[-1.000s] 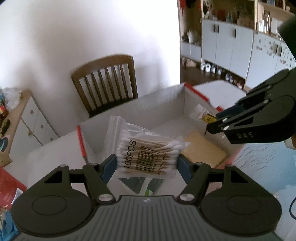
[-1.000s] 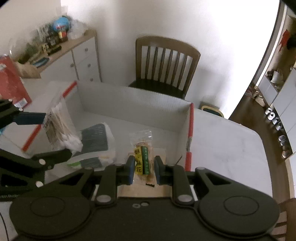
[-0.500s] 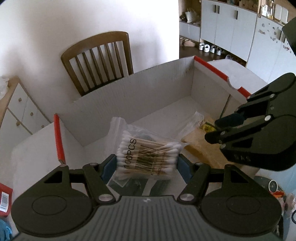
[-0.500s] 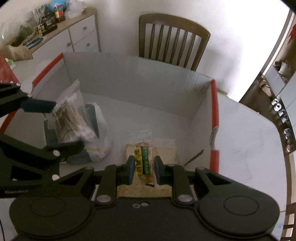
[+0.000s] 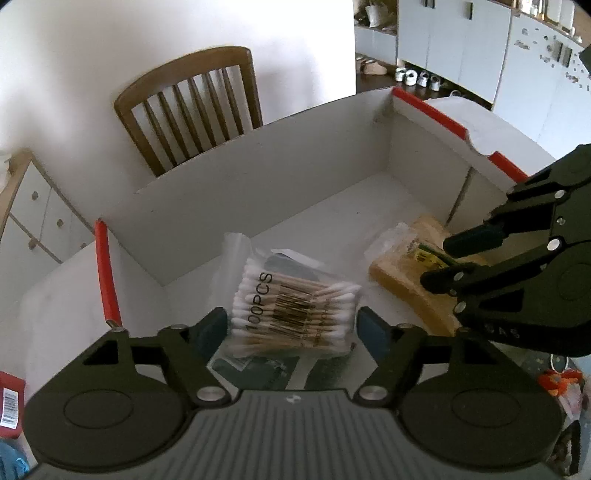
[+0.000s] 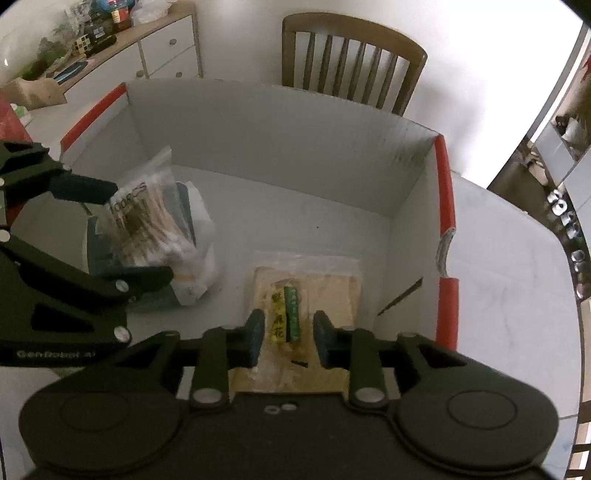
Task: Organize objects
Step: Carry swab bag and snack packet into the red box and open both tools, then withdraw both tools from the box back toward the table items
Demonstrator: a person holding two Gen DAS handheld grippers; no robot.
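Inside the box (image 6: 280,147), both fingers are opening off cotton swabs (image 5: 295,314) and snack (image 6: 284,317); only the right view shows sideboard clutter (image 6: 92,33).

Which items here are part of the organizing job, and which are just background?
Job:
- cotton swab pack between the opening left gripper fingers
- snack packet between the opening right gripper fingers
- white box

Background:
- wooden chair
- drawer cabinet
- shoes

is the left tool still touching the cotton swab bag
Apart. In the left wrist view the left tool is opening, with a gap showing between each pad and the cotton swab bag, which lies in the box.
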